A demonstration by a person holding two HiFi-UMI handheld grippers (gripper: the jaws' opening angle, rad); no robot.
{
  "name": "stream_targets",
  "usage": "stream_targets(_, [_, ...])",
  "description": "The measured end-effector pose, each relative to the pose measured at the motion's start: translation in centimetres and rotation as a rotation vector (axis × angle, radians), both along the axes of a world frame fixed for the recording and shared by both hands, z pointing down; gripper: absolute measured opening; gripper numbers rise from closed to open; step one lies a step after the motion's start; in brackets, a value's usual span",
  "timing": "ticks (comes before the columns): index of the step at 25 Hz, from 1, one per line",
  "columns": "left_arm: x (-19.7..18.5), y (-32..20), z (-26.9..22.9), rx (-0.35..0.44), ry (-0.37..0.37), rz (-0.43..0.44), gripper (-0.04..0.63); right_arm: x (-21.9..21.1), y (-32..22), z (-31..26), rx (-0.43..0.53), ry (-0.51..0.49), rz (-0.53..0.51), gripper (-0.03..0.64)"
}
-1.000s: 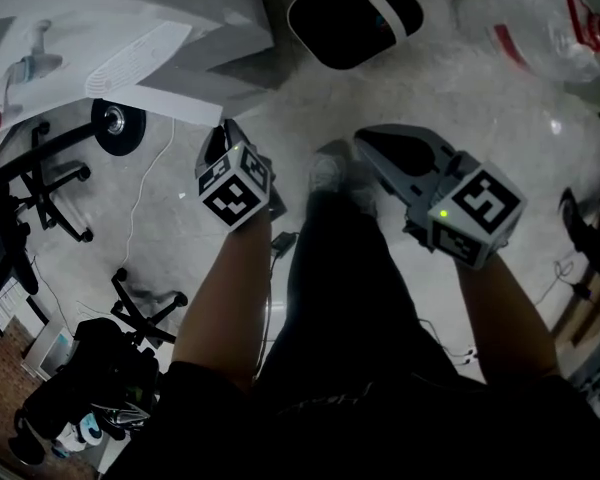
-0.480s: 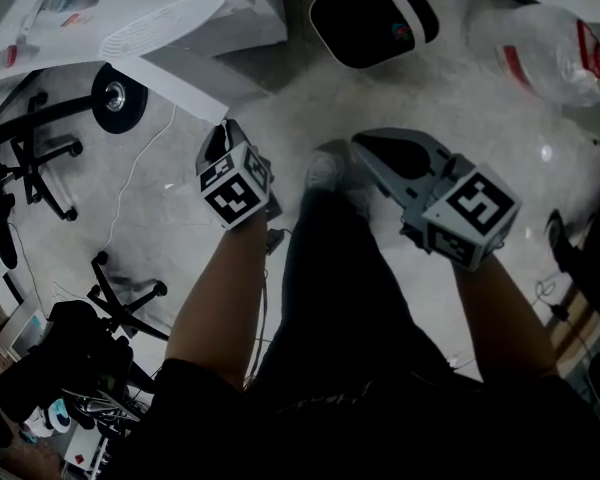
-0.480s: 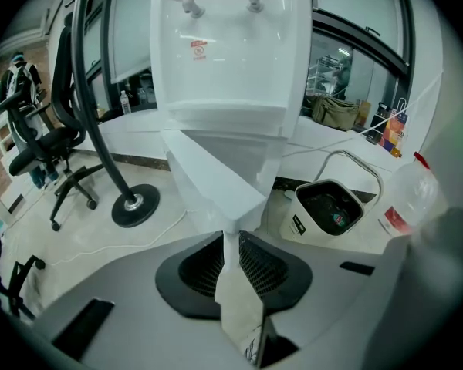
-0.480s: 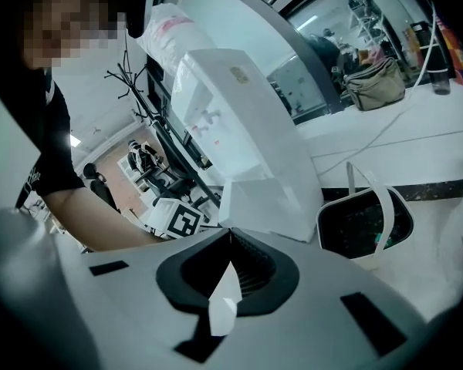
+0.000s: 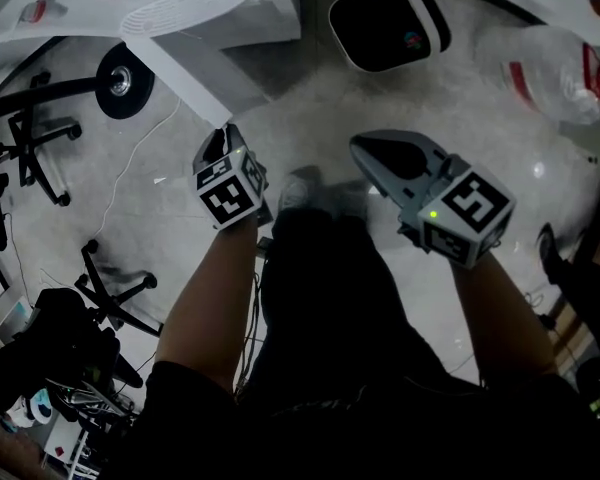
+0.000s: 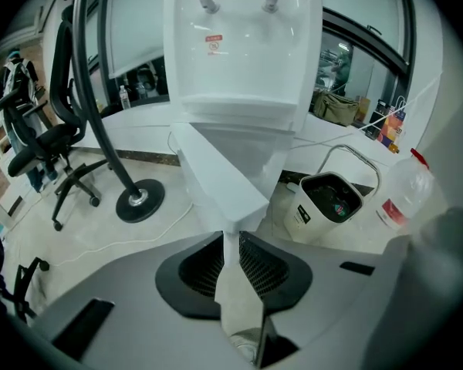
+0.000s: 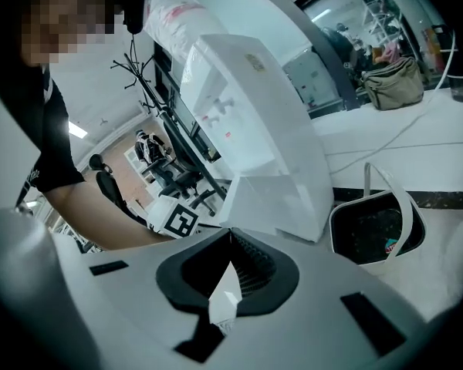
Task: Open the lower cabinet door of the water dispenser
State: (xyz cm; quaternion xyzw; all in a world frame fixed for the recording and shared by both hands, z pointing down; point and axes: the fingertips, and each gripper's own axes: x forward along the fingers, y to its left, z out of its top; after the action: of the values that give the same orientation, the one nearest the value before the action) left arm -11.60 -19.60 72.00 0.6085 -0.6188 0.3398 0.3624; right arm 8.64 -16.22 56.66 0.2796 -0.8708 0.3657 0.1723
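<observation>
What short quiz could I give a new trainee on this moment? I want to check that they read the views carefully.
1. True or false: the lower cabinet door of the water dispenser is fully shut.
2. In the left gripper view, what stands on the floor just right of the dispenser? A) a red bucket B) a white bin with a handle C) a stepladder
3. Complete: the jaws of the ___ gripper are closed on the door's free edge.
Key: 1 false, the door stands swung out; 2 B; 3 left, the left gripper.
</observation>
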Motion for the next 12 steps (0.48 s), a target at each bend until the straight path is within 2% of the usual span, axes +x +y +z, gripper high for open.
stream_targets(4, [-1.0, 0.3, 0.0, -0.011, 0.009, 0.009, 0.060, -1.3, -0.9, -0.1, 0.007, -0.010, 0.016, 0.012])
stream_targets(12, [-1.9, 0.6, -0.1, -0.001, 0.033, 0.151, 0.060, -3.9, -0.8, -0.2, 0.011, 0.013, 0.062, 0.012])
